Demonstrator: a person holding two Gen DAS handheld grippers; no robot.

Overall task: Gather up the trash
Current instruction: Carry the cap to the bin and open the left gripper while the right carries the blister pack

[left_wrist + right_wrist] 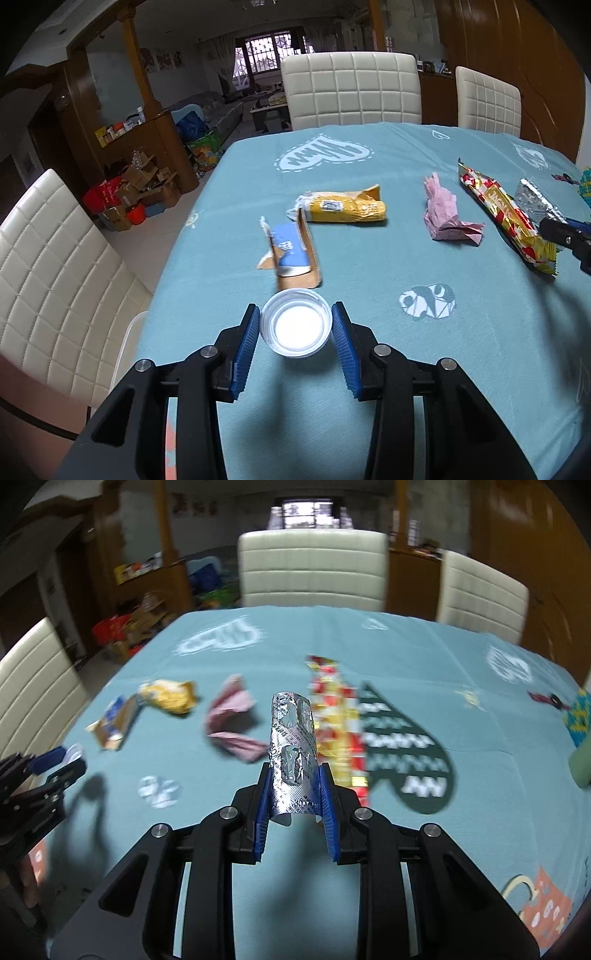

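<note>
2 grippers grasp trash: right gripper (pixel 294 794) clenches a foil pill strip (pixel 293 746) pointing lengthwise forward; left gripper (pixel 295 328) clamps a plastic lid (pixel 295 323).

On the table (pixel 480 350), a torn carton (pixel 291 254) is flanked rightward by a crushed packet (pixel 343 208), crumpled paper (pixel 447 214) and a snack wrapper (pixel 506 218).

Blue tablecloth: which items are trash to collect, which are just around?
Trash:
white plastic lid
silver foil blister pack
crumpled pink paper
yellow wrapper
red-and-gold snack wrapper
torn blue-and-brown carton

Around:
cream quilted chairs
cardboard boxes on floor
</note>
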